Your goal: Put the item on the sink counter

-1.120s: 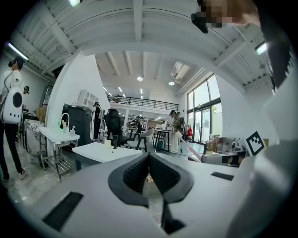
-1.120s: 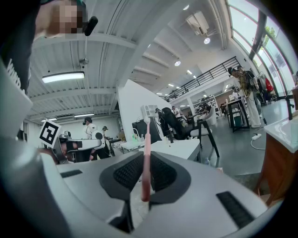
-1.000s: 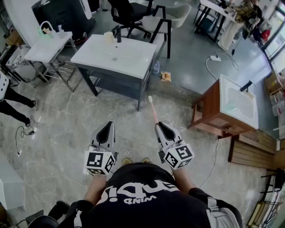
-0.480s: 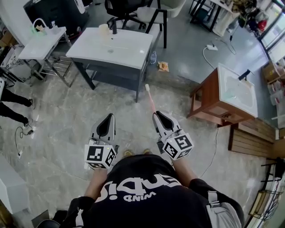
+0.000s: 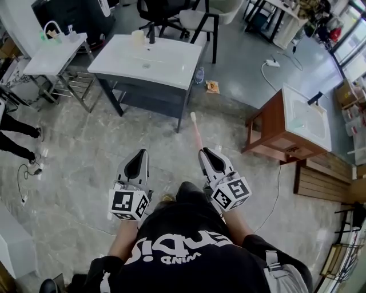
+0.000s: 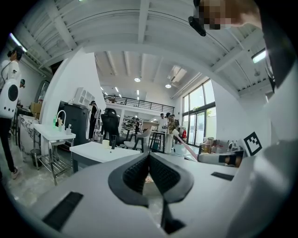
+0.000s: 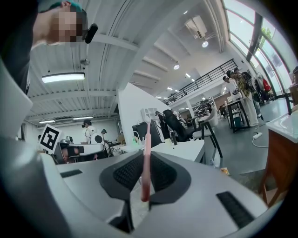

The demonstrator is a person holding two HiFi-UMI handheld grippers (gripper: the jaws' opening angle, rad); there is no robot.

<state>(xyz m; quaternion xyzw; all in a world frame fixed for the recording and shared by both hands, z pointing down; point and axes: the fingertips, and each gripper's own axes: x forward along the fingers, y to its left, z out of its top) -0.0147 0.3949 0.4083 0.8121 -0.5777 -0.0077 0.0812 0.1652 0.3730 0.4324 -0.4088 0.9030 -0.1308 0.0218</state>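
Right claw [image 5: 206, 153] and left claw [image 5: 137, 155] sit low-centre in my head view, the left one's jaws pressed together on nothing. I see the white sink counter [image 5: 171, 63] well apart at upper centre. The right claw's jaws are clamped on the pink toothbrush [image 5: 197, 134], its head pointing toward that counter.

Overhead, two forward; sink counter [image 5: 166, 63] shared

open-plan showroom-workshop: sink vanities [image 5: 150, 59], office chairs [image 5: 171, 11], concrete floor.
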